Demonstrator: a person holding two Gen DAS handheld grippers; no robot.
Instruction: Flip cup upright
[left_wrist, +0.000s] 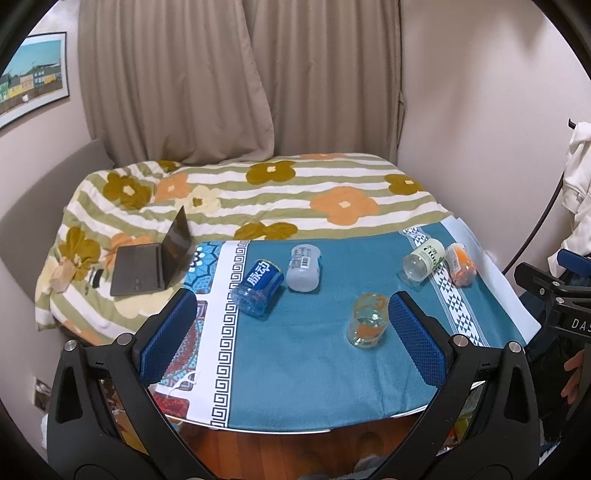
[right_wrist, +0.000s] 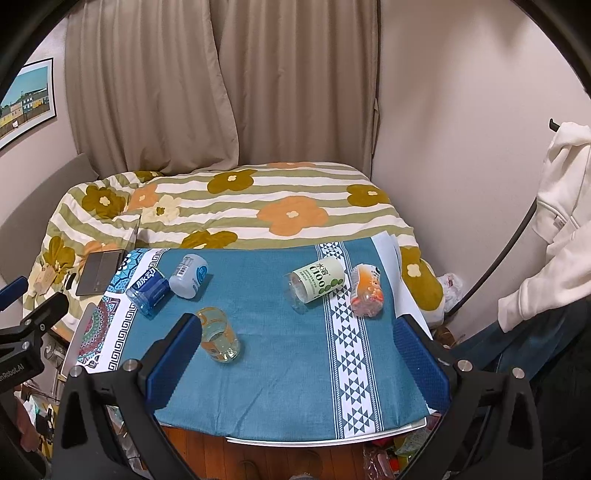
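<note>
Teal tablecloth (left_wrist: 314, 354); floral bedspread (left_wrist: 258, 195) behind

Laptop (right_wrist: 99, 271) partly behind tablecloth edge; screen nearly edge-on, unreadable.

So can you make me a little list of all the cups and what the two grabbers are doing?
upright cup: orange-print glass cup, standing, nearest
lying cups: blue cup, white cup, green-label cup, orange cup
surface: teal cloth
left gripper: open, holding nothing
right gripper: open, holding nothing
behind: laptop on flowered blanket
</note>
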